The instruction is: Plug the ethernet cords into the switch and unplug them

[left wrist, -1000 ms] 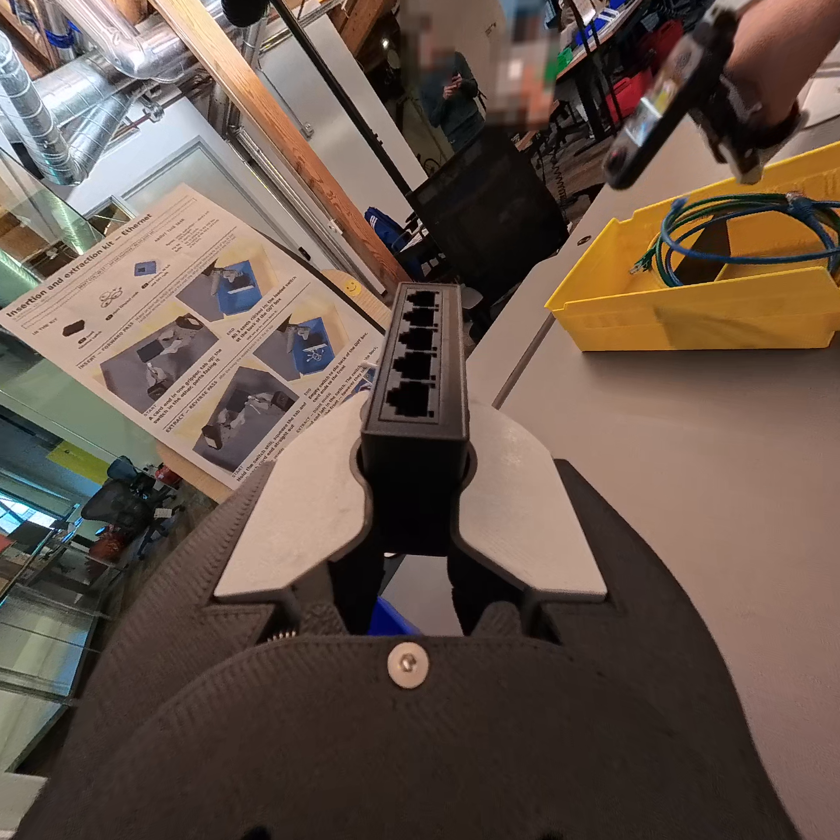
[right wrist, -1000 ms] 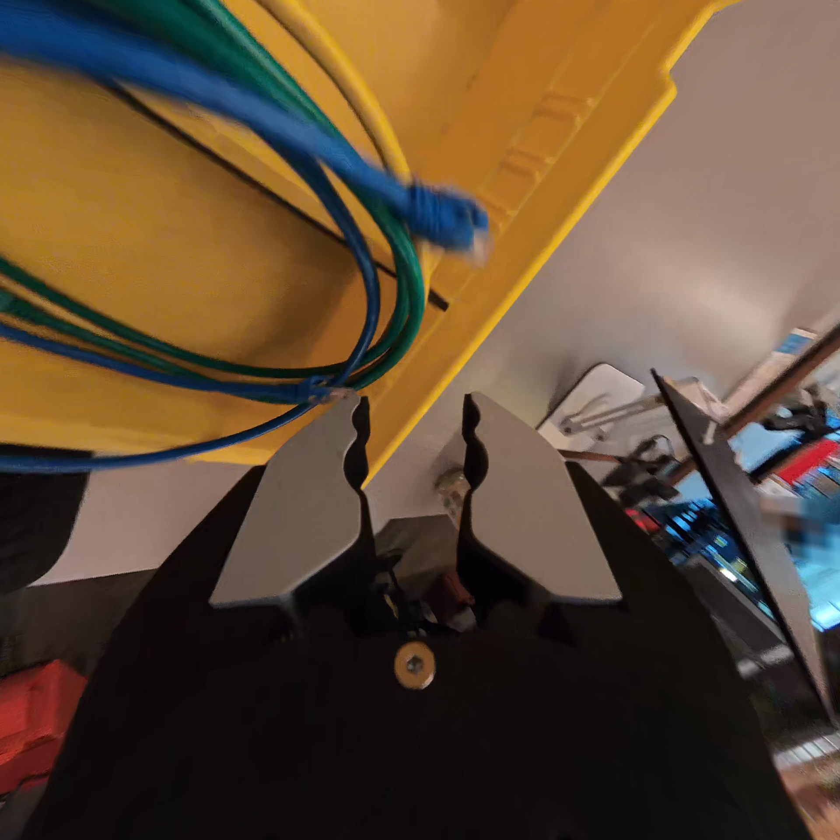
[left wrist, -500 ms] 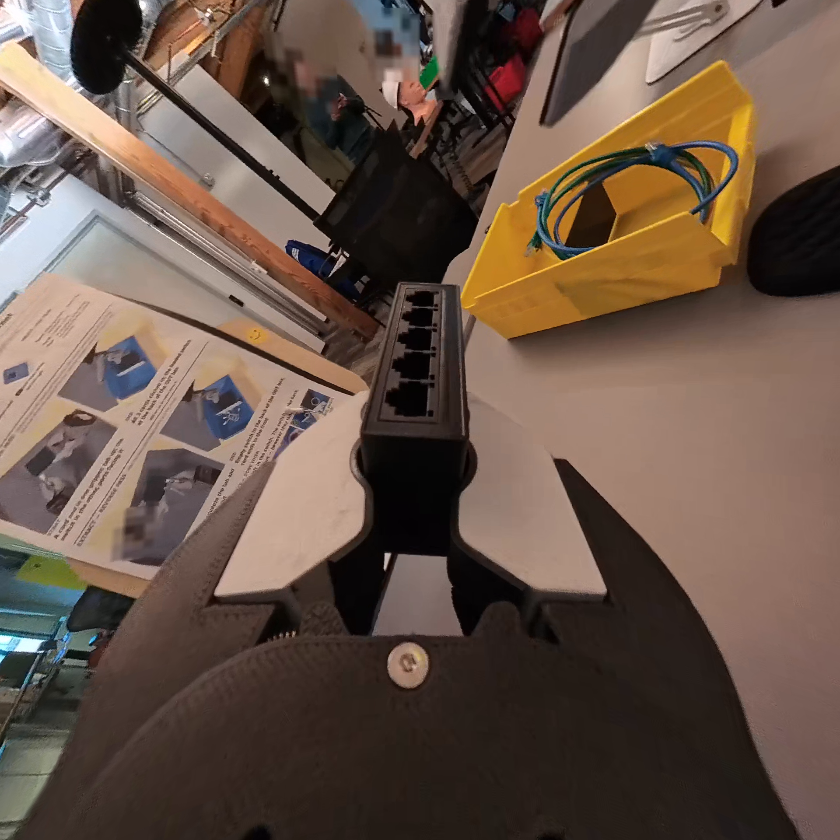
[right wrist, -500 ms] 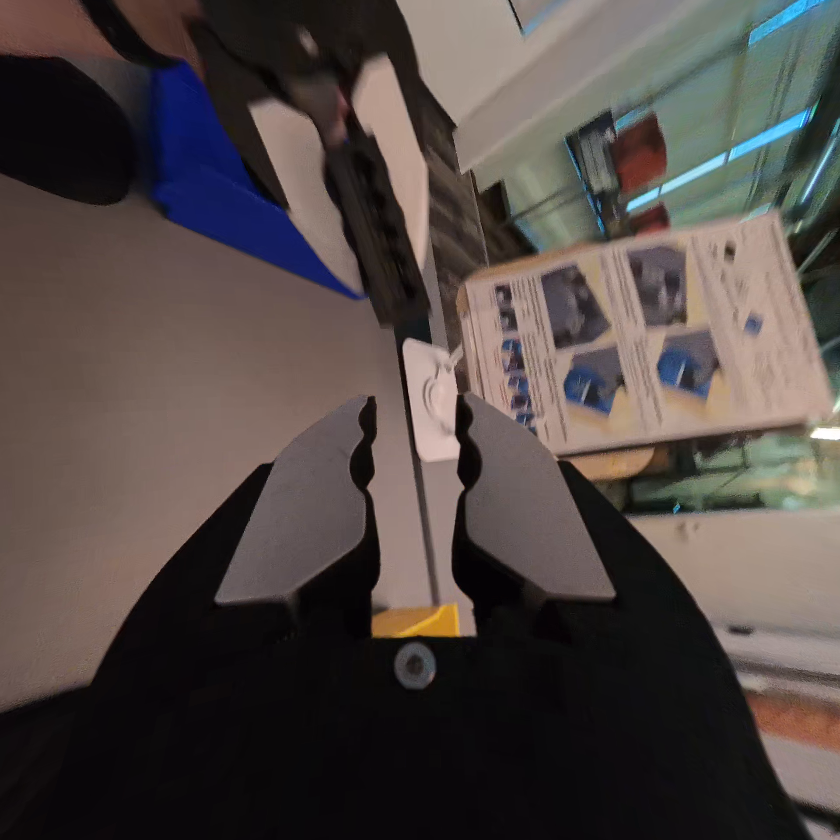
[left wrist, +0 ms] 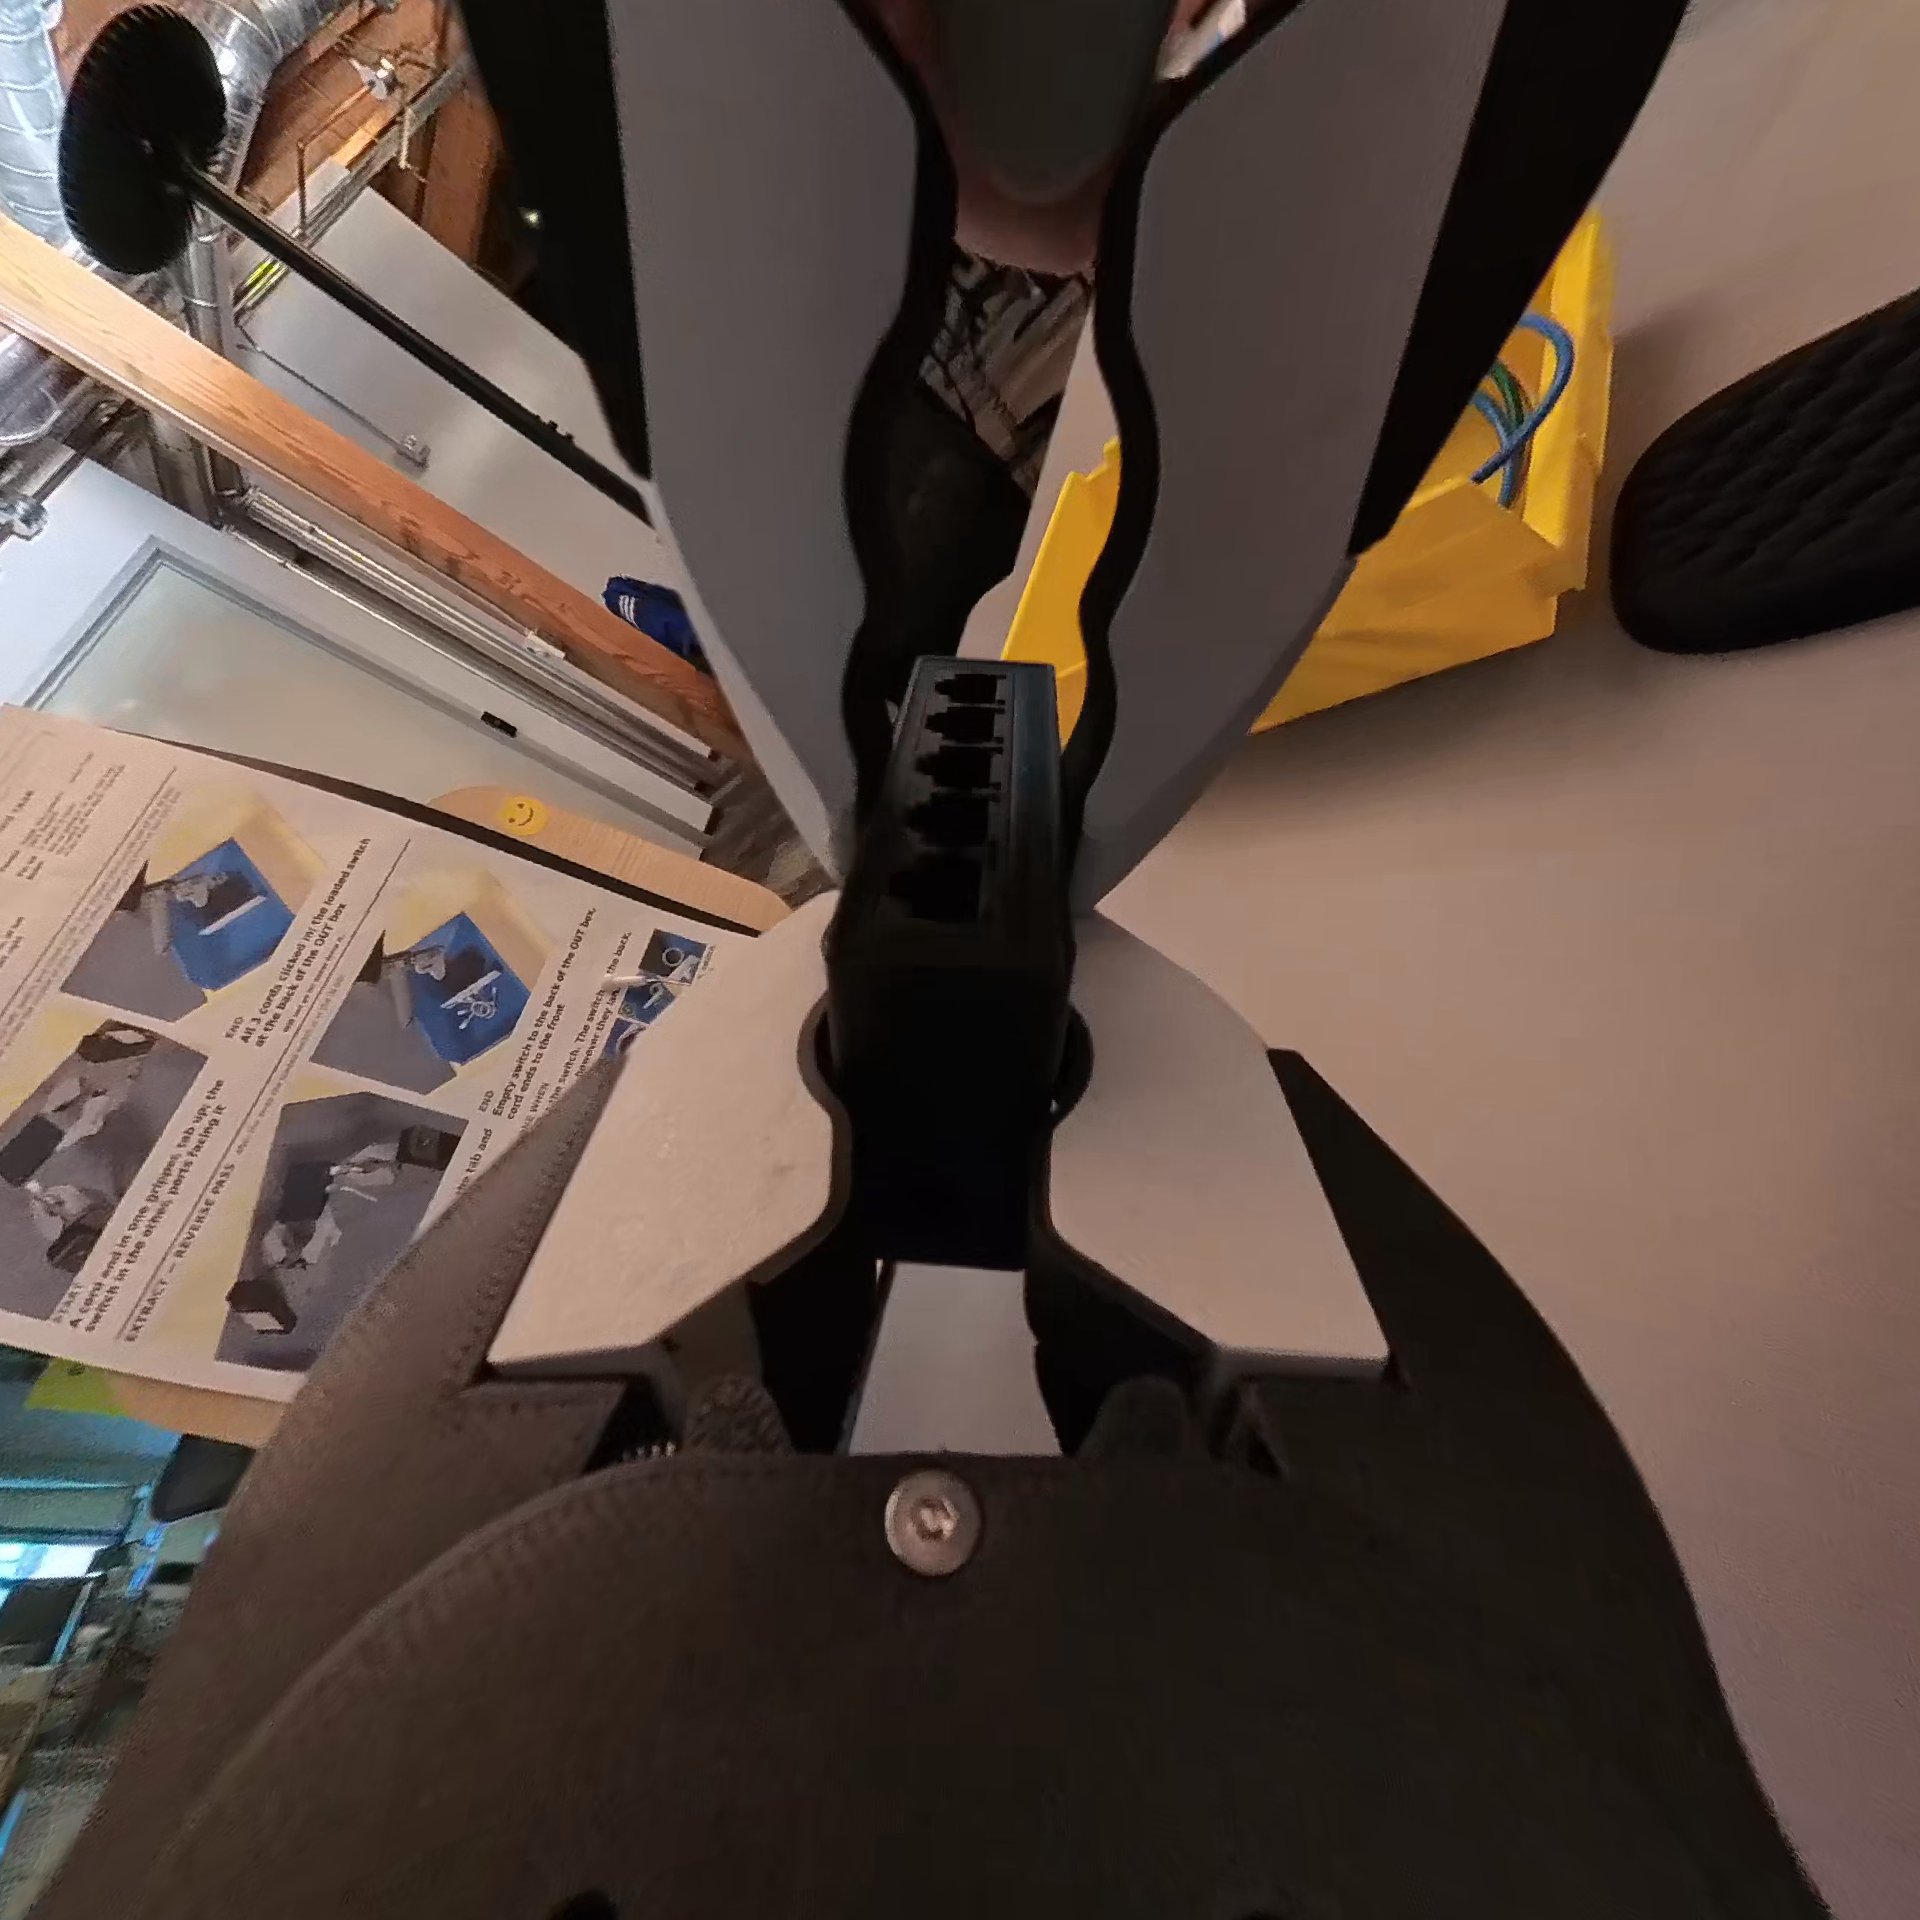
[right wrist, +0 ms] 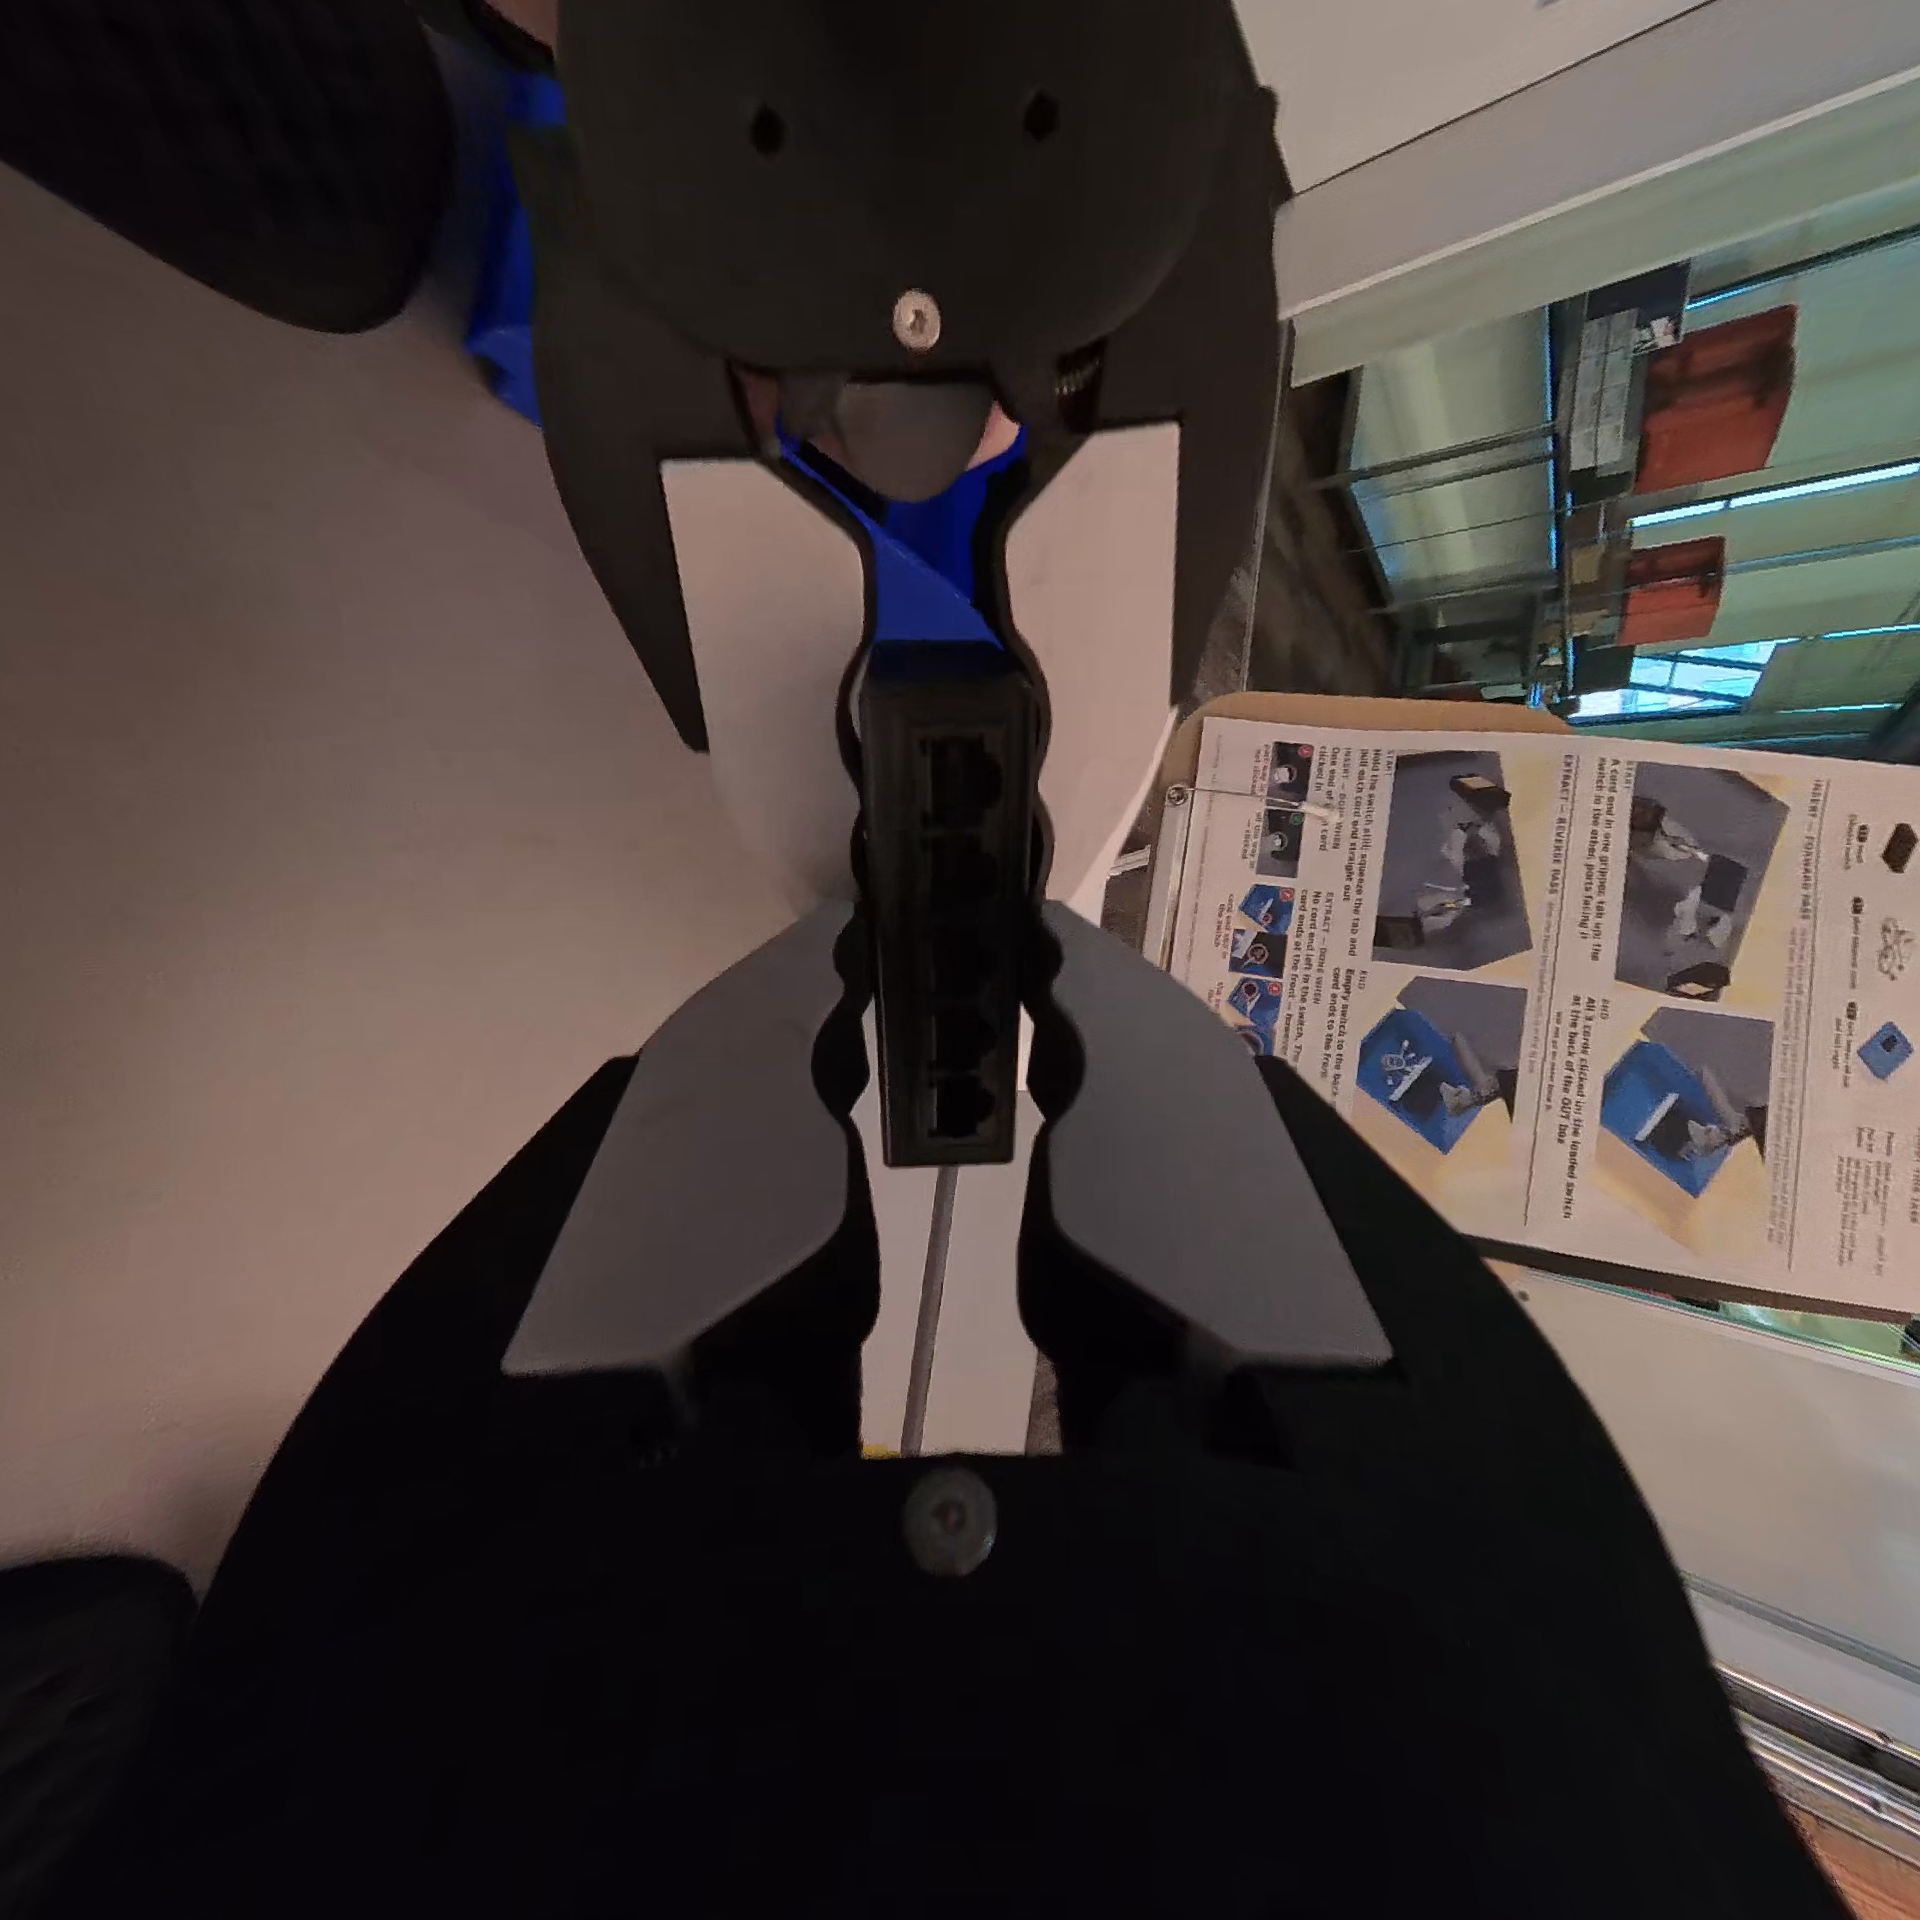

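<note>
The black switch (left wrist: 951, 935) is off the surface (left wrist: 1455, 1039), pinched at one end by the left tool (left wrist: 948, 1049); the right tool (right wrist: 948, 997) flanks its other end, contact hard to judge. Only the left view shows cords (left wrist: 1522, 405) in the half-hidden yellow bin (left wrist: 1444, 561); only the right shows a blue bin (right wrist: 920, 592)
</note>
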{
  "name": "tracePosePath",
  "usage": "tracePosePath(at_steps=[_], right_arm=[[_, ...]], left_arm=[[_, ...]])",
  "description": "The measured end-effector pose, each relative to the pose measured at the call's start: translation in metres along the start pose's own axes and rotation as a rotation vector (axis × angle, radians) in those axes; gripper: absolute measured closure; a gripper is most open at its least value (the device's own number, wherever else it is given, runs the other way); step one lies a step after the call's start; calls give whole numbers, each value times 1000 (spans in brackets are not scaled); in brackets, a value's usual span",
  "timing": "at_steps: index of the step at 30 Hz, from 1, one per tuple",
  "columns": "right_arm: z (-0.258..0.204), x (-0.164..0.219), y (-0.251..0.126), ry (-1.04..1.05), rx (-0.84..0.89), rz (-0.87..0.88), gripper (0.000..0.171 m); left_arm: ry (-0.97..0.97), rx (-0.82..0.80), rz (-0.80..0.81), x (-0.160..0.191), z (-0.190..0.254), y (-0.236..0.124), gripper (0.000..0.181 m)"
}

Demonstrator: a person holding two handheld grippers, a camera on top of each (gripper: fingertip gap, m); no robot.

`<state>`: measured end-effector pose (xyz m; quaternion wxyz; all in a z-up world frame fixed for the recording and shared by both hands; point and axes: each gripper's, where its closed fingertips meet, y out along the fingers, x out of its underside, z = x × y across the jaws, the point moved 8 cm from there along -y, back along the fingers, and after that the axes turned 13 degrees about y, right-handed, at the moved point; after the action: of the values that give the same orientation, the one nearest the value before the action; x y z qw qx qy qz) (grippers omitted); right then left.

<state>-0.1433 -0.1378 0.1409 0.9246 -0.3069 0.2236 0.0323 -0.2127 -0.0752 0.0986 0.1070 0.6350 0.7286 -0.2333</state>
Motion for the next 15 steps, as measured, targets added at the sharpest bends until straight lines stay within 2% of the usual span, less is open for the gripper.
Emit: tracePosePath(at_steps=[3,5,8,11,15], right_arm=[[31,31,-14,44,31,-80,143],[75,85,-28,160,51,-195,143],[124,189,-42,383,37,-381,142],[129,268,-40,491,-16,-547,142],[111,340,-14,534,-130,-708,142]], left_arm=[[-61,-98,-10,5,-12,-8,147],[-125,-117,-4,10,-22,-18,143],[-188,-123,5,16,-33,-31,144],[-175,-152,-8,18,-38,-39,146],[-162,-162,-34,21,-40,-42,147]])
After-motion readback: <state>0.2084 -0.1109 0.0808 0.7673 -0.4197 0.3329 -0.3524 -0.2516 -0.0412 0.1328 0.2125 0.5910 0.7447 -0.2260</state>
